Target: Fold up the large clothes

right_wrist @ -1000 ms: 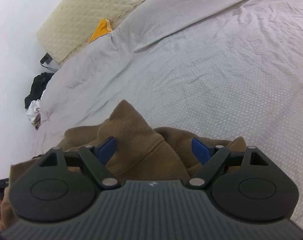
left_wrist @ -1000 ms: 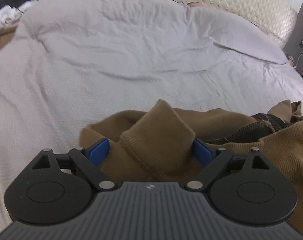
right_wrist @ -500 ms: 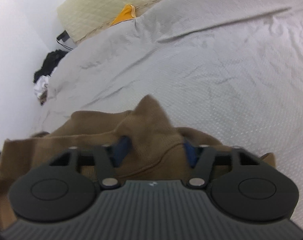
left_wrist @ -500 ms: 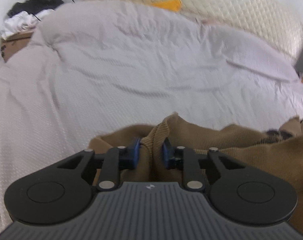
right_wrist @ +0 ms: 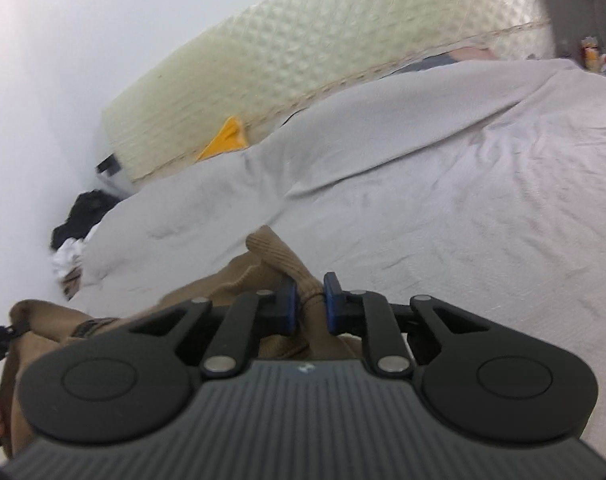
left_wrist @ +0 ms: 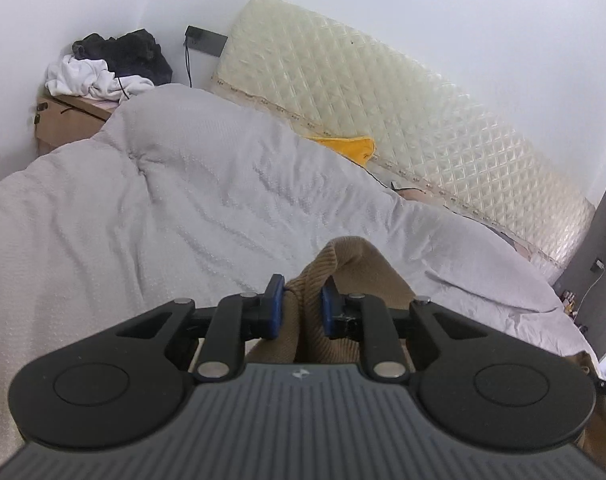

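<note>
Ribbed brown fabric is pinched between the blue pads of both tools: the left gripper [left_wrist: 301, 308] is closed on one bunched edge of the brown sweater [left_wrist: 345, 264], and the right gripper [right_wrist: 310, 307] is clamped on another ribbed edge of the same garment [right_wrist: 279, 260]. A second ago both sets of jaws stood wide around the cloth as it lay on the bed; since then they have been shut and raised, so that the garment is now lifted clear of the covers and hangs below the tools, with more wall and headboard brought into view. From this it is judged that the pick-up is done and that the sweater can next be shaken out and laid flat for the first fold. Two grippers and one sweater are counted. Beyond them one grey duvet [left_wrist: 183, 200] is spread over the bed, one yellow cloth [left_wrist: 349, 146] is tucked at its far edge, and one quilted cream headboard [left_wrist: 403, 120] is set against the wall. One heap of black and white clothes [left_wrist: 111, 64] is piled on a cardboard box [left_wrist: 63, 120] in the far corner.
</note>
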### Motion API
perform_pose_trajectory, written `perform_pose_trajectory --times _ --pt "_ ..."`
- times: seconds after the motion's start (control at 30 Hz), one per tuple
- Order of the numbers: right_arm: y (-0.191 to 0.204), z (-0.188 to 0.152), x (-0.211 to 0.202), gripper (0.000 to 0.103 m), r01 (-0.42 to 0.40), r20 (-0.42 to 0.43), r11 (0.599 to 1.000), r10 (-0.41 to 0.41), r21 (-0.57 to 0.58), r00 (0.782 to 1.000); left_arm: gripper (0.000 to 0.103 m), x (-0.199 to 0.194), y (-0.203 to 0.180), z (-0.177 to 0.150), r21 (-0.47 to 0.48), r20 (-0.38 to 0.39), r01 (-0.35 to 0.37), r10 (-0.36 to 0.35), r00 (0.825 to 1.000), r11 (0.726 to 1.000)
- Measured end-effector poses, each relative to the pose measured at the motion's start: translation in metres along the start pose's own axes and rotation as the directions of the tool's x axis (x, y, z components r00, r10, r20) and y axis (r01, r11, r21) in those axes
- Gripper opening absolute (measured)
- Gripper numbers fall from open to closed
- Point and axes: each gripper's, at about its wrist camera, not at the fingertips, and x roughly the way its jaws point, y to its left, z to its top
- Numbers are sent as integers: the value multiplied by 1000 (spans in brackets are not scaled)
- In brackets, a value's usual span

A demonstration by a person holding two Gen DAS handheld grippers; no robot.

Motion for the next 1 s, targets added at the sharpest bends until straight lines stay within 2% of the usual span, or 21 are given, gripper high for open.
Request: perform_pose_trajectory --times 0.13,0.27,0.37,0.5,0.57,0.63,0.73,0.8,0.83,0.87,0.9,0.97,1.0 --pt "-2 -6 16 16 60 -34 998 -60 7 998 22 22 -4 -5 11 -60 -45 45 997 999" --pt "-14 -20 49 16 135 -107 991 -131 26 986 22 56 0 -17 38 -140 -112 117 983 993" --pt "-20 -37 84 16 164 -194 986 -154 38 969 22 84 2 -28 93 -216 -160 177 960 983" --pt "-19 -49 100 16 182 -226 983 -173 17 959 22 113 11 -47 118 -322 -184 213 922 976" --pt "-23 -49 101 16 178 -239 983 -165 36 957 23 119 15 -51 106 -347 -182 208 914 978" --pt "-26 -48 103 16 173 -243 983 -156 52 958 23 119 16 -50 96 -348 -175 198 916 980" --pt "-26 -48 98 17 168 -233 983 -148 70 961 32 113 19 -48 69 -355 -160 174 918 985" --pt "-22 -47 93 19 170 -221 982 -149 80 964 51 107 19 -45 53 -360 -150 159 919 987" --pt "-20 -46 90 20 173 -212 982 -153 76 965 54 103 18 -44 48 -354 -141 149 923 989" --pt "-17 -46 85 20 175 -200 982 -158 72 967 63 97 16 -42 39 -347 -130 135 928 991" --pt "-14 -45 80 25 173 -188 982 -158 68 969 70 90 12 -40 31 -341 -119 122 932 992" --pt "-6 -44 68 37 190 -168 980 -179 54 970 76 73 4 -36 35 -304 -107 112 946 994" --pt "-3 -44 62 47 193 -157 980 -184 46 970 77 63 -1 -35 47 -281 -100 109 953 994"
